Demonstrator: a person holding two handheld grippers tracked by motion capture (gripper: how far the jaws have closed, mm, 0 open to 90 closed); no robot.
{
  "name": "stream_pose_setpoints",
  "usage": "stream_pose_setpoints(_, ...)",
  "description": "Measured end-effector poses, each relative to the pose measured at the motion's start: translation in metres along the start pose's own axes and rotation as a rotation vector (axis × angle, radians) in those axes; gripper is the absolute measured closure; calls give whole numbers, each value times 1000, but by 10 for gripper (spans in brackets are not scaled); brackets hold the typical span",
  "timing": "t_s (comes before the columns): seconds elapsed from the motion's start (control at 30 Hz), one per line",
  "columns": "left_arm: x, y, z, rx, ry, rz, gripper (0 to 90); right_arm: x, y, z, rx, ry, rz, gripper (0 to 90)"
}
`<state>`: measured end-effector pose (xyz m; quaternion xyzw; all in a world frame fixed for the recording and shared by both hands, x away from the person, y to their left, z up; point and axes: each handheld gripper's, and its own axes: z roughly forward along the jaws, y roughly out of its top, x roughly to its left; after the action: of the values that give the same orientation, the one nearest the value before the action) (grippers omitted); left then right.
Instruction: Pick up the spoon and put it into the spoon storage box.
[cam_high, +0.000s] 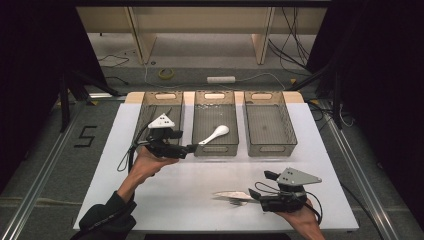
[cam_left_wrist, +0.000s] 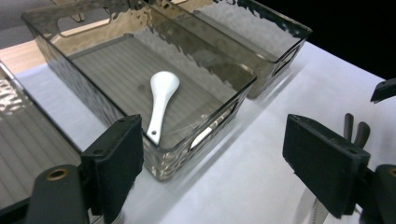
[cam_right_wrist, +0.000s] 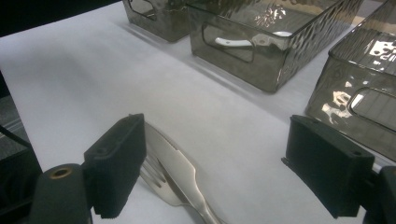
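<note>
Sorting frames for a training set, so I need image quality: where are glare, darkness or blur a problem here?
High view: dark surroundings, the white table evenly lit, soft overall. Left gripper view: the white spoon is sharp, the rippled middle bin distorts what lies behind its wall. Right gripper view: glare spots on the bin walls, and the metal cutlery reflects brightly.

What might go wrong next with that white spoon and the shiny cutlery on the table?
1. The white spoon lies in the middle bin with its handle against the near wall; the left gripper, open and close to that wall, could knock it or the bin.
2. The fork and knife lie overlapped and flat on the white table; the open right gripper may slip off, or lift both together.
</note>
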<state>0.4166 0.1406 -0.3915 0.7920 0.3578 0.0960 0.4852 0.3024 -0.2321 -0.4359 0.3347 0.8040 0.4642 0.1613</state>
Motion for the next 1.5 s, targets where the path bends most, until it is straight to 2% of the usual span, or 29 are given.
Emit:
stream_pose_setpoints(0.17, 1, -14, -6, -36, -4, -22, 200, -2, 0, 0, 12, 1, -3, 210)
stream_pose_setpoints(0.37, -1, -30, -13, -49, -8, -34, 187, -5, 0, -1, 26, -2, 1, 210)
stream_pose_setpoints(0.5, -3, -37, -18, -53, -16, -32, 173, -7, 0, 0, 45, -4, -4, 210)
stream_pose_setpoints(0.63, -7, -42, -22, -51, 4, -3, 167, -8, -1, 0, 78, -15, -12, 210)
stream_pose_setpoints(0.8, -11, -47, -28, -63, 4, -2, 163, -13, -1, -1, 105, -31, -21, 214)
stream_pose_setpoints(1.07, -11, -52, -36, -81, 7, -14, 163, -22, -4, 0, 192, -46, -59, 220)
stream_pose_setpoints(1.23, -14, -55, -40, -82, 7, -9, 163, -25, -7, 0, 243, -30, -70, 230)
stream_pose_setpoints(1.5, -19, -59, -46, -85, 8, 5, 162, -20, -10, 6, 327, 1, -108, 235)
